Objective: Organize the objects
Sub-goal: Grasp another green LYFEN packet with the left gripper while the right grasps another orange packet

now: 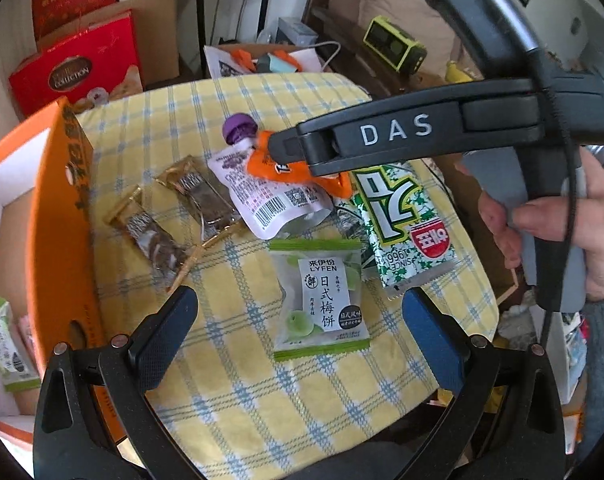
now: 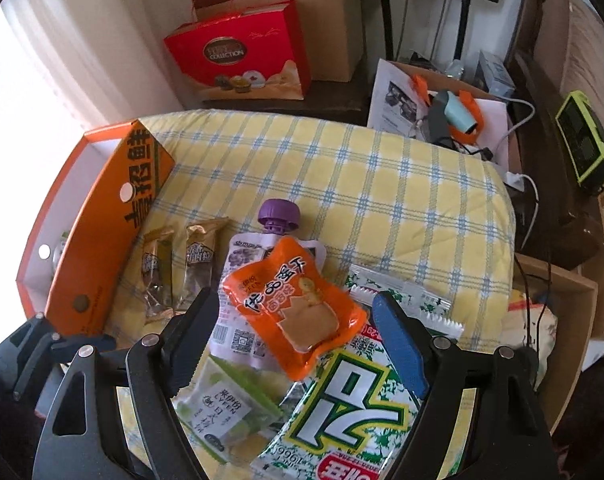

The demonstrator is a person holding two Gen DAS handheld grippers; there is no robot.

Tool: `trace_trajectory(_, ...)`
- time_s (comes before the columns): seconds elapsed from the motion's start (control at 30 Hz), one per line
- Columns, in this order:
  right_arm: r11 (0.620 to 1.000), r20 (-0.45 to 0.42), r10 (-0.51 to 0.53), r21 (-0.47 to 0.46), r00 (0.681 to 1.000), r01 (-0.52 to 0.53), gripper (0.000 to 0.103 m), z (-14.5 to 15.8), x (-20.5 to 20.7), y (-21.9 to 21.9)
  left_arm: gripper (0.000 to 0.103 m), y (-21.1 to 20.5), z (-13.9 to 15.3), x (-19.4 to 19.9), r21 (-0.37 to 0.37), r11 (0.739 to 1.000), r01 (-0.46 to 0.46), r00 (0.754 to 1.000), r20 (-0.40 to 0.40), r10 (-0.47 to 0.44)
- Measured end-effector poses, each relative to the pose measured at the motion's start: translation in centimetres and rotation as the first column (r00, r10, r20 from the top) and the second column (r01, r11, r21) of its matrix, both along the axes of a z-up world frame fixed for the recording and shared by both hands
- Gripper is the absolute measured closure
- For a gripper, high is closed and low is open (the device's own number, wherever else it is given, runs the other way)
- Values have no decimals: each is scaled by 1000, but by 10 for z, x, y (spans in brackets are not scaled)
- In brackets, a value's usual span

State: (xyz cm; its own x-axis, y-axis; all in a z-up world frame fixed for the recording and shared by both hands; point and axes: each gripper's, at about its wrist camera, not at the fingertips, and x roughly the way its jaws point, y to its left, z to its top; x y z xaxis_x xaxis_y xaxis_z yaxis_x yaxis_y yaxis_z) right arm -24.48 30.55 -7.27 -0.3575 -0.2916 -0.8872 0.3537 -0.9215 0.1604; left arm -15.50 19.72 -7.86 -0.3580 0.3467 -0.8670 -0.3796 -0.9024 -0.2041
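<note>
Snack packets lie on a yellow checked cloth (image 1: pixel 230 360). My right gripper (image 2: pixel 290 320) is open, its jaws on either side of an orange packet (image 2: pixel 294 304) that rests on a white pouch with a purple cap (image 2: pixel 280 214). In the left wrist view the right gripper's finger (image 1: pixel 286 146) reaches over the orange packet (image 1: pixel 262 162). My left gripper (image 1: pixel 298 312) is open and empty, around a green plum-cake packet (image 1: pixel 319 300) lying flat. A green-and-white packet (image 1: pixel 397 216) lies to the right. Two brown bars (image 1: pixel 174 212) lie beside the orange box (image 1: pixel 58 216).
The open orange box (image 2: pixel 98 240) stands at the cloth's left edge with packets inside (image 1: pixel 6 344). Red gift boxes (image 2: pixel 242 56) and cardboard cartons stand behind. A box of tools and papers (image 2: pixel 441 108) and a green device (image 2: pixel 585 148) sit at the far right.
</note>
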Motion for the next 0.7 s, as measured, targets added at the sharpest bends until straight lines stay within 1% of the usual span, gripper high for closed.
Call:
trace_trajectory(0.13,999,0,41,18,999,-41,22,-7,-3,-8,1,6,-11,-3,-6,1000,2,1000,15,-2)
trace_trajectory(0.27,995,6,89,37,996,-89,22,-14,-6,-16,2,10,-16,-3,3,1000,5,1000,14,-5)
trace_trajectory(0.33,993,12,104,56,995,-104,22,-18,-8,-20,14,11,-19,-4,12,1000,0,1000,14,0)
trace_trajectory(0.4,992,14,113,64,994,-113,22,-21,-9,-22,17,12,-23,-4,16,1000,-7,1000,27,6)
trace_trajectory(0.47,990,19,122,69,992,-123,23,-24,-11,-24,22,13,-26,-3,25,1000,-2,999,38,1)
trace_trajectory(0.53,989,23,127,69,992,-128,27,-26,-11,-25,31,14,-29,-3,14,1000,2,999,41,-3)
trace_trajectory(0.57,990,26,127,61,992,-128,28,-27,-12,-24,33,14,-32,-3,7,1000,5,999,43,-6)
trace_trajectory(0.6,990,28,126,54,992,-127,31,-27,-12,-23,38,15,-34,-3,3,1000,8,999,49,-8)
trace_trajectory(0.63,991,29,126,46,992,-128,33,-27,-13,-22,40,15,-36,-3,2,1000,9,998,57,-9)
trace_trajectory(0.67,991,29,128,37,991,-129,37,-27,-13,-22,41,15,-36,-3,4,1000,11,999,45,-12)
trace_trajectory(0.7,991,28,128,32,991,-129,41,-27,-13,-22,44,15,-36,-2,7,1000,14,999,49,-14)
